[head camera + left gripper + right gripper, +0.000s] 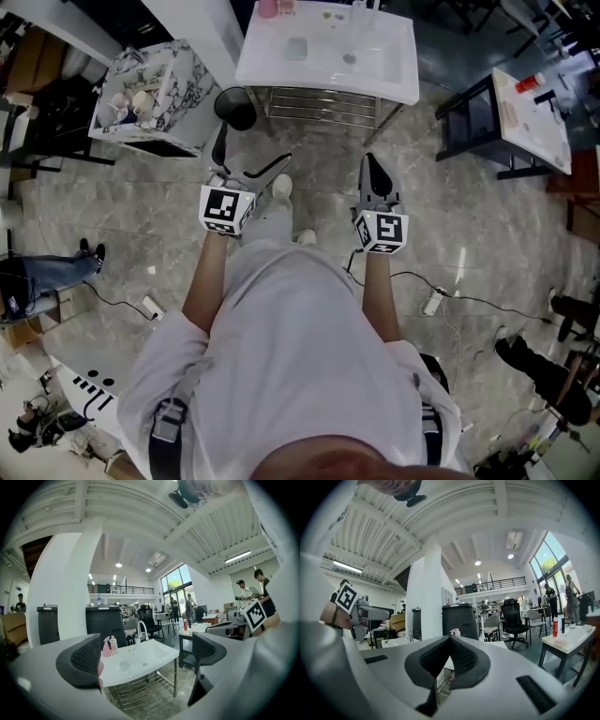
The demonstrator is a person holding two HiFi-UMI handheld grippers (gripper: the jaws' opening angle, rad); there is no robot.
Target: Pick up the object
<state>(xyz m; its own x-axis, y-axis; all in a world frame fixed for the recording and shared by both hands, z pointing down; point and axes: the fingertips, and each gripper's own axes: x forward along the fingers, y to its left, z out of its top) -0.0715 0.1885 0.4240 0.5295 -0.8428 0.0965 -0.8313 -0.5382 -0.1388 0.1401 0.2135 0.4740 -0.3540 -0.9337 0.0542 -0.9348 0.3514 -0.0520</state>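
The left gripper's [253, 150] [147, 653] jaws stood spread wide and empty, the right gripper's [368, 161] [450, 641] jaws were pressed together on nothing, both short of the white table [281, 70] [154, 660], where a pink spray bottle [268, 7] [106, 647] stood untouched at its far left corner.

The head view looks steeply down, the left gripper view level, both sharing the white table [328, 56].
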